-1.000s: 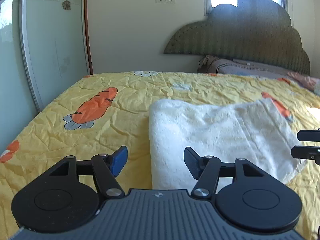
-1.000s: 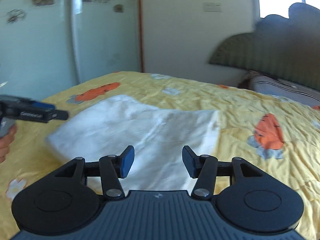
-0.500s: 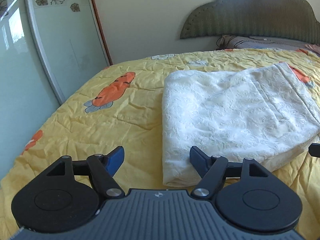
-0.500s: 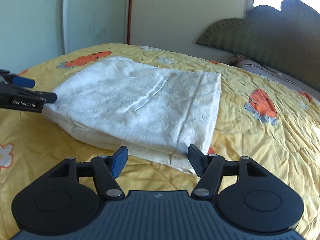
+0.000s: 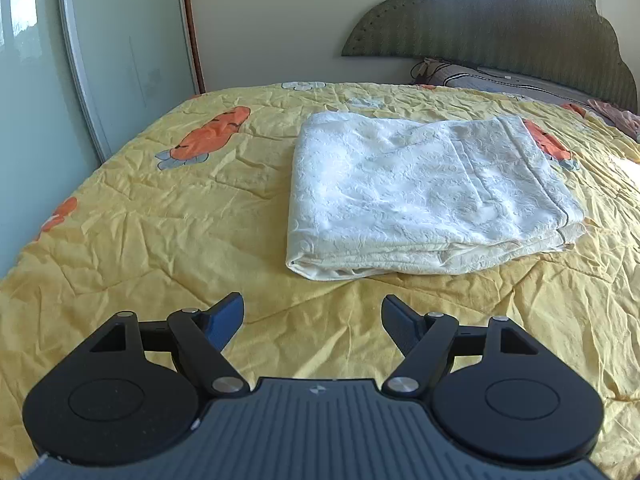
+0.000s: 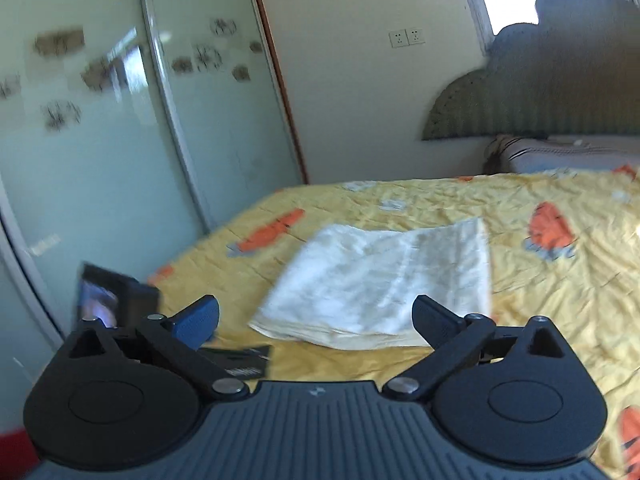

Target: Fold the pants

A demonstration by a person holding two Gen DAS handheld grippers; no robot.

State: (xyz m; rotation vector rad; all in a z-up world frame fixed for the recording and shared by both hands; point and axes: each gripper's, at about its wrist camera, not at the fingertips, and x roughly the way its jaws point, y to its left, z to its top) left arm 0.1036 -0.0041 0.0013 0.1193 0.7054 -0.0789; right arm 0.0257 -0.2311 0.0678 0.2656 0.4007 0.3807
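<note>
Both tools — left [image 5: 312,320], right [image 6: 316,320] — spread, holding nothing; folded cream-white textured pants [image 5: 424,196] rest mid-bed — fold looks finished.

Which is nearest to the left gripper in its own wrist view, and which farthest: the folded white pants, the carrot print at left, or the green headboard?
From the open left gripper:
1. Folded white pants, straight ahead and slightly right on the yellow bedspread.
2. Carrot print, farther back on the left.
3. Green headboard, against the far wall, upper right.
</note>
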